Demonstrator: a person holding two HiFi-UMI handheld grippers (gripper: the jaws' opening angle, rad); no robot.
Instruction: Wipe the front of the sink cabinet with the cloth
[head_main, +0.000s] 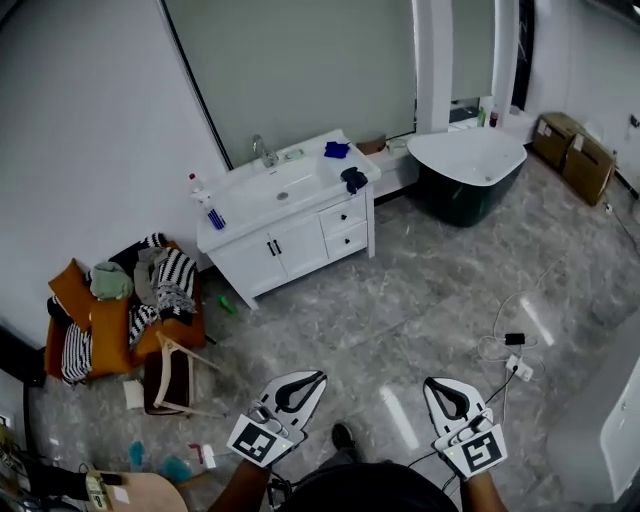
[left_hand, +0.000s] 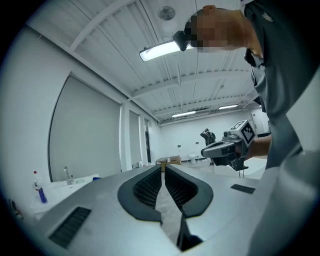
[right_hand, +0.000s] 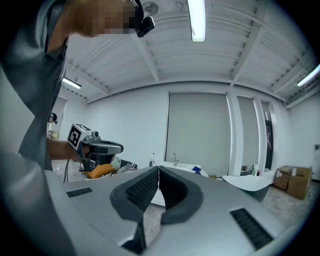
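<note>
— Bathroom floor (head_main: 420, 300), grey marble, mostly bare. Sink cabinet (head_main: 290, 245)?
— One, ahead and left of both tools, well apart. Its front runs diagonally, lower-left to upper-right. Left tool (head_main: 315, 379) is nearer than right tool (head_main: 432, 383).
— Tool state?
— Both closed tight, nothing held.
— Cloth?
— Two on the counter (head_main: 255, 205): blue cloth (head_main: 337, 150) at the back, dark cloth (head_main: 353, 179) draped over the right front corner.

White cabinet (head_main: 292, 243) at far side, blue cloth (head_main: 337, 150) on its counter (head_main: 248, 207), tub (head_main: 470, 170) beside. Left tongs (head_main: 318, 378) and right tongs (head_main: 433, 383) low in frame, closed, well apart from cabinet.
</note>
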